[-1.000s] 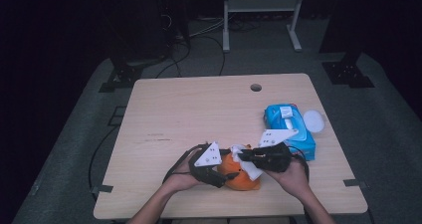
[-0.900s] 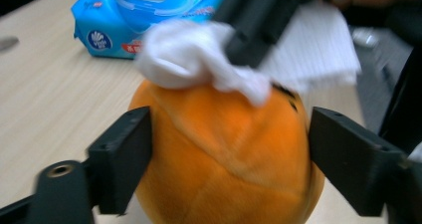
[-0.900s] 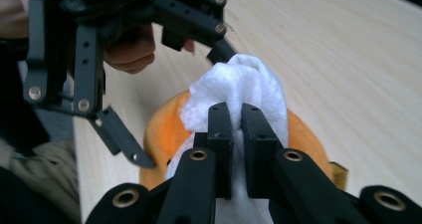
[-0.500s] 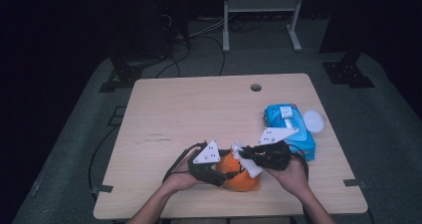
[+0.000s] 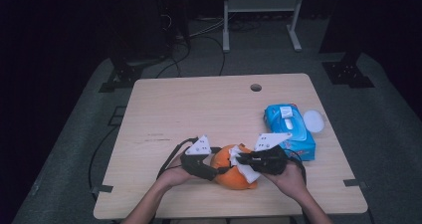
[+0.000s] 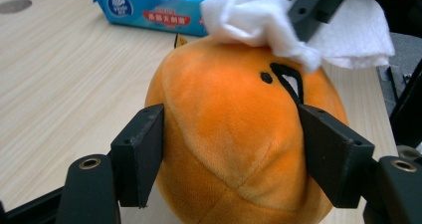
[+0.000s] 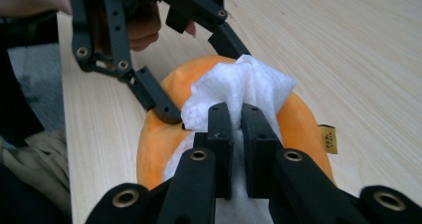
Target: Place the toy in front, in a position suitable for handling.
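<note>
An orange plush toy with a black-drawn face rests near the table's front edge. My left gripper is shut on it, one jaw pressed into each side. A white wipe lies bunched on top of the toy. My right gripper is shut on the wipe, its jaws pinching the fabric against the plush. In the left gripper view the wipe drapes over the toy's top.
A blue pack of wet wipes lies just right of the toy, with a round white lid beside it. The wooden table has a cable hole at the back.
The right gripper with the wipe has shifted slightly over the toy's top. The left gripper keeps its hold in place.
</note>
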